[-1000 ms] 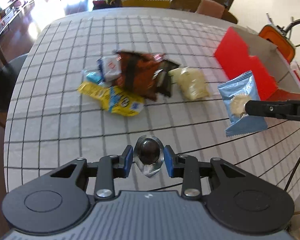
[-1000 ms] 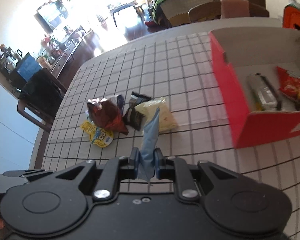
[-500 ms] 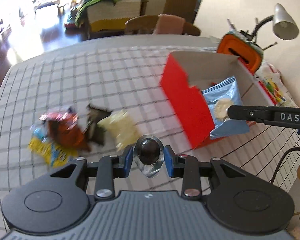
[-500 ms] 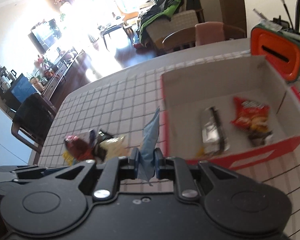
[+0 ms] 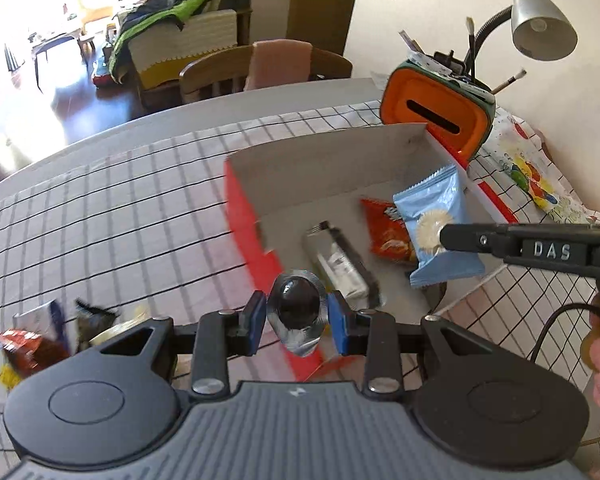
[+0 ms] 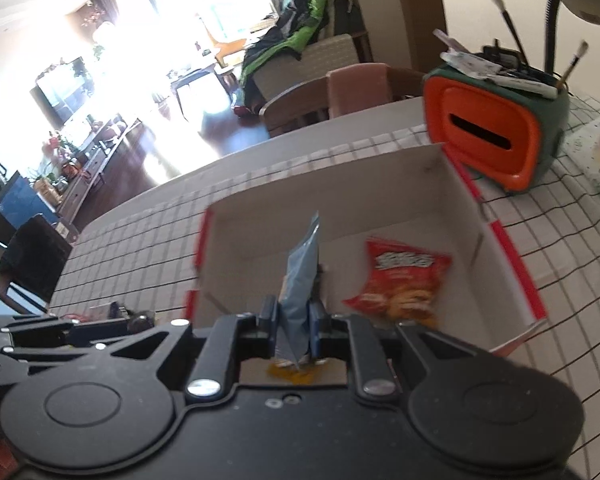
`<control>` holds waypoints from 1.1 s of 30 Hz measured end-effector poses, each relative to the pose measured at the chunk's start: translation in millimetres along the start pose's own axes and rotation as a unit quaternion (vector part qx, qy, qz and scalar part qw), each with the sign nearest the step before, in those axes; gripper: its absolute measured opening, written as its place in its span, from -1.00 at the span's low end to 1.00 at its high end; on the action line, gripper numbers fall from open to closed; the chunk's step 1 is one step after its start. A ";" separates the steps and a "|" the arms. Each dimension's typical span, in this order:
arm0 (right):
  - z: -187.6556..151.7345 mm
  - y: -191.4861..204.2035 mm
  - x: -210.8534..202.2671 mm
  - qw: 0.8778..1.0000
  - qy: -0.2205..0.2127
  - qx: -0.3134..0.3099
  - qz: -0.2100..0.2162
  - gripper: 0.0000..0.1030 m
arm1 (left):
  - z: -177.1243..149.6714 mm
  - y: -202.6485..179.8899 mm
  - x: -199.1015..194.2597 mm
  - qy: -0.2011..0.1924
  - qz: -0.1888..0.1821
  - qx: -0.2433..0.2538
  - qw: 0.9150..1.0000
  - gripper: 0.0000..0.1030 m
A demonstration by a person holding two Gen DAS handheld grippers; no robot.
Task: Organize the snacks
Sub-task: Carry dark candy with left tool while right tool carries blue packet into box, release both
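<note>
My left gripper (image 5: 297, 316) is shut on a silver-wrapped dark round snack (image 5: 297, 307) and holds it above the near left wall of the red box (image 5: 245, 220). My right gripper (image 6: 293, 322) is shut on a light blue snack packet (image 6: 300, 276), which also shows in the left wrist view (image 5: 440, 224), held over the inside of the red box (image 6: 516, 264). In the box lie a red chip bag (image 6: 400, 280) and a silver bar (image 5: 342, 266). Several loose snacks (image 5: 39, 340) lie on the checked tablecloth at the left.
An orange and green pen holder (image 5: 436, 112) with brushes stands behind the box, under a grey desk lamp (image 5: 540, 20). A printed cloth (image 5: 540, 184) lies at the right. A wooden chair (image 5: 259, 68) stands at the table's far edge.
Both grippers have moved right from the snack pile to the red box, each still holding its snack. The blue packet now hangs over the box interior.
</note>
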State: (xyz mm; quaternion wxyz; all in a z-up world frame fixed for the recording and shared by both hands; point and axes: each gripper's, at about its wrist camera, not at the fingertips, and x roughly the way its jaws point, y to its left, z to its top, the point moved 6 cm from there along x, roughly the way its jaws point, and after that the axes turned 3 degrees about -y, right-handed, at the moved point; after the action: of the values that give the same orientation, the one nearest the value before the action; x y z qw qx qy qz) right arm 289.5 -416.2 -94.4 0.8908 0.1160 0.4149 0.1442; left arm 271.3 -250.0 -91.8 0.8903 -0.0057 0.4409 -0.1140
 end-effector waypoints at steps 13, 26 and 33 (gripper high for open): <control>1.7 -56.3 39.1 0.999 0.046 0.005 -0.029 -0.73 | 20.4 -40.6 77.6 0.054 0.012 0.025 0.998 -0.36; -7.6 -69.7 47.4 0.996 0.084 -0.005 -0.027 -0.72 | 12.5 -48.4 105.4 0.094 0.030 0.042 0.994 -0.36; -15.5 -65.3 34.2 0.996 0.082 -0.026 -0.029 -0.69 | 13.8 -41.1 93.9 0.083 0.027 0.022 0.996 -0.13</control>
State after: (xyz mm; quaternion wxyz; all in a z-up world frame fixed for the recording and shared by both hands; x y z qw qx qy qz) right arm 309.0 -463.6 -149.6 0.8601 0.0682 0.4862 0.1386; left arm 329.0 -310.9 -152.4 0.8534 0.0355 0.5105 -0.0994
